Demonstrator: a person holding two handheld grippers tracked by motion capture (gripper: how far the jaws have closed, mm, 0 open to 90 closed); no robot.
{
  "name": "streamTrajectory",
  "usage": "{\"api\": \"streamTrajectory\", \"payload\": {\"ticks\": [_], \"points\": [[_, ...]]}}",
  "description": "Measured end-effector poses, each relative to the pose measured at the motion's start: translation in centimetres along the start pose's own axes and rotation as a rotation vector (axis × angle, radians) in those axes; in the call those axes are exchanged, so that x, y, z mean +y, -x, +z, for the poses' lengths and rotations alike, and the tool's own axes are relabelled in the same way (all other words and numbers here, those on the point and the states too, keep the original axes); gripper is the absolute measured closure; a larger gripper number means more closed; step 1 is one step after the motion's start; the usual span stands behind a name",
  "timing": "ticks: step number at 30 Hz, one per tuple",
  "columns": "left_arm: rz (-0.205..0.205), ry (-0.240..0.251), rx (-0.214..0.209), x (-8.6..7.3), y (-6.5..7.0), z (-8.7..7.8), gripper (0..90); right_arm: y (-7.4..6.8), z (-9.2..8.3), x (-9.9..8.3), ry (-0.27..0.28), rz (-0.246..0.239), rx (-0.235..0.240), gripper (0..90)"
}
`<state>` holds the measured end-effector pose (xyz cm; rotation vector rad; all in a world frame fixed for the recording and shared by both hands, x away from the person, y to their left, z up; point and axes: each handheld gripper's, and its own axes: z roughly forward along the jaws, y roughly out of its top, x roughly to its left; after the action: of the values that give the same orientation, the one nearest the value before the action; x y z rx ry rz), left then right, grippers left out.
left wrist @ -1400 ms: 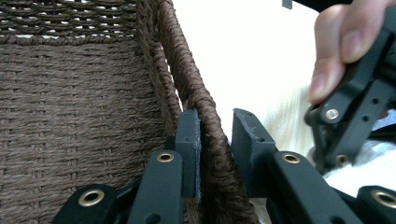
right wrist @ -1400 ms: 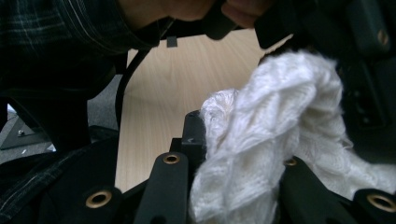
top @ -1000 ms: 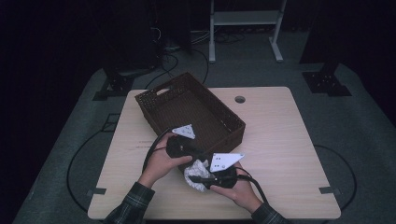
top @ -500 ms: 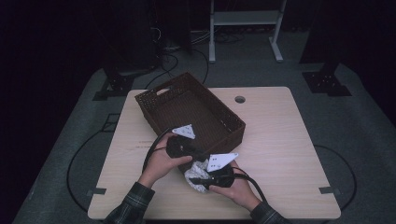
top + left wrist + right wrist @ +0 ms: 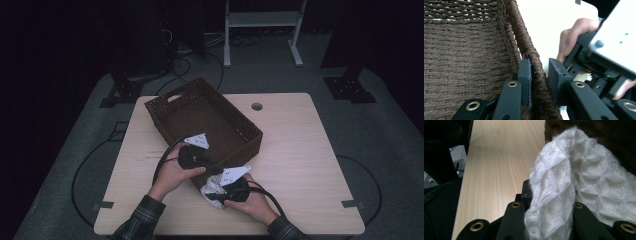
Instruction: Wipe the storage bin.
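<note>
**Cloth lowered beside the basket, rim pinned**

Since a second ago my right tool (image 5: pixel 216 191) has sunk a little toward the surface (image 5: pixel 300 150), taking the white knitted cloth (image 5: pixel 210 192) down with it; my left tool (image 5: pixel 212 170) has not shifted from the basket (image 5: pixel 200 110). That small drop is the only change I can make out between the frames.

From the right gripper view, the cloth (image 5: pixel 574 190) is bunched between the two black jaws, which pinch it firmly, the wool bulging up and over them. It sits just off the near corner of the basket, low over the wood, and I cannot tell whether it touches the surface.

From the left gripper view, the jaws straddle the woven rim (image 5: pixel 534 65) at the near wall, one inside and one outside. The inner jaw lies against the weave, and the outer one looks to have a slight gap, so I read it as a light pinch on the rim rather than a hard clamp. My right hand (image 5: pixel 571 42) shows just beyond.

I judge the job to be getting the cloth into the basket while the left side steadies it. Going down outside the wall does not help; the cloth needs lifting over the rim next, and the loose wool could snag on the weave
</note>
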<state>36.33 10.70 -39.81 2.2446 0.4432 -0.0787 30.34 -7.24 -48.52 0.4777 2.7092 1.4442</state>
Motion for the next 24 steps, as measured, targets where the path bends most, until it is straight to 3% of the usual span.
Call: {"api": "streamTrajectory", "payload": {"ticks": [6, 15, 24], "points": [[0.007, -0.001, 0.001, 0.0, 0.0, 0.0, 71.9, 0.1, -1.2, -0.5, 0.001, 0.007, -0.015, 74.8], [0.005, 0.002, 0.0, 0.0, -0.1, -0.1, 71.7, 0.9, -4.6, -1.5, 0.002, 0.019, -0.119, 74.5], [-0.001, 0.007, -0.005, 0.1, -0.1, -0.1, 70.6, 2.2, -8.1, -2.8, 0.024, 0.072, -0.21, 74.2]]}}
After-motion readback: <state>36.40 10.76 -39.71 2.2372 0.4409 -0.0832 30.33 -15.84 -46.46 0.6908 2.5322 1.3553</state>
